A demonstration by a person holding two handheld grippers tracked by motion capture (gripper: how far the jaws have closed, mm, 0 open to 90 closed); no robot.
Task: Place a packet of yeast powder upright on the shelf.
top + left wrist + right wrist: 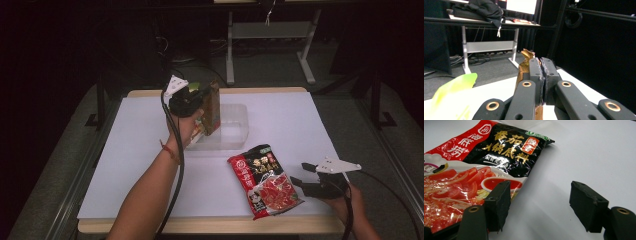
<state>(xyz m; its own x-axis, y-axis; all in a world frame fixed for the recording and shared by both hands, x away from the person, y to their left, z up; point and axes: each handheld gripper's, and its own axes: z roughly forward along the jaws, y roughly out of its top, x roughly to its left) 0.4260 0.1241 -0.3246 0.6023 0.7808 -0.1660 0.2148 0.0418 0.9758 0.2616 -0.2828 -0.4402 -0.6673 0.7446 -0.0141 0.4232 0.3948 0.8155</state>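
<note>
My left gripper [204,98] is raised above the back of the table, shut on the edge of a brown-gold packet [212,107] that hangs upright over the near-left part of a clear plastic tub [235,127]. In the left gripper view the jaws [541,66] are pressed together on the crinkled gold foil [525,61]. A red and black soup-base pouch [262,182] lies flat near the front edge. My right gripper [300,174] rests open just to its right. In the right gripper view its left jaw overlaps the corner of the pouch [486,157], and the gap [540,195] holds only bare table.
The white tabletop [140,155] has wooden front and back edges. A yellow-green strip [454,87] shows beside the left gripper. Desk legs [231,45] and cables stand on the dark floor behind the table.
</note>
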